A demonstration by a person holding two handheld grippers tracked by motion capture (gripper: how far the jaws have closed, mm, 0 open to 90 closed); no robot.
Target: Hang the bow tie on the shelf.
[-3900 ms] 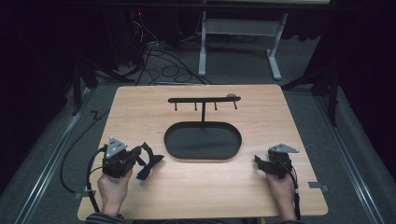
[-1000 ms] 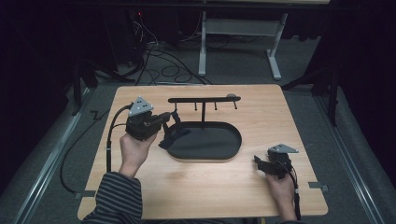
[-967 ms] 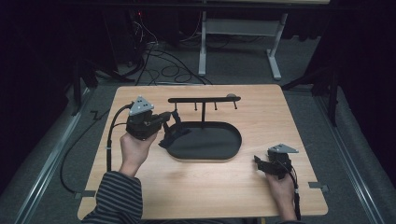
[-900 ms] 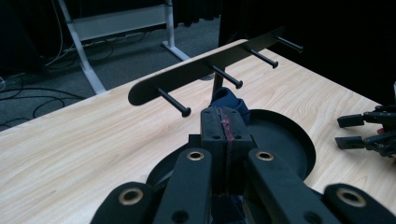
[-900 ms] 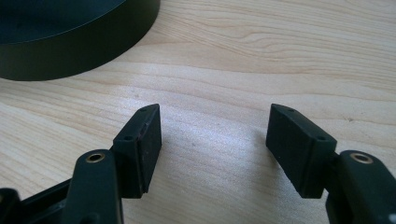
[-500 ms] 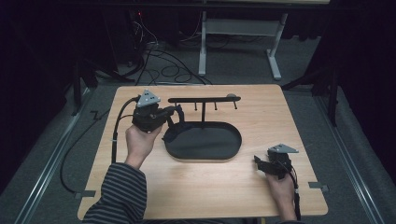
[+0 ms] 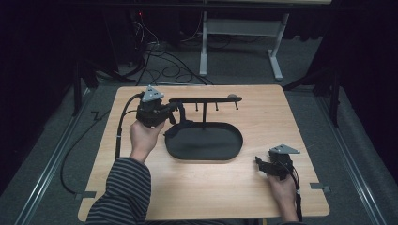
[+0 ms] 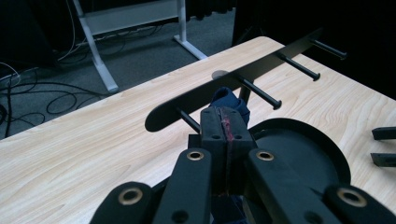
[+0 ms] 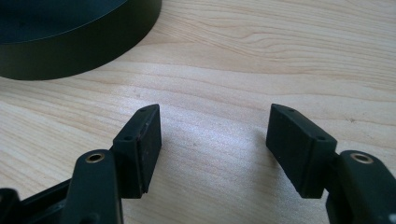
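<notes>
The step in hand looks like hanging a dark blue cloth [image 8: 229,100] on the black peg rack [image 7: 205,100] that stands at the far side of the oval tray [image 7: 205,142]. The left gripper [image 8: 223,122], with its jaws pressed together on a fold of the cloth, holds it up just in front of the rack's leftmost pegs [image 8: 187,119], at the left end of the bar; the rest of the cloth hangs below the jaws over the tray's left rim. The right gripper [image 9: 214,142] rests near the table's [image 7: 263,197] near right corner with its jaws apart and nothing between them. The next move likely calls for carrying the cloth over a peg so it catches, then letting go.
</notes>
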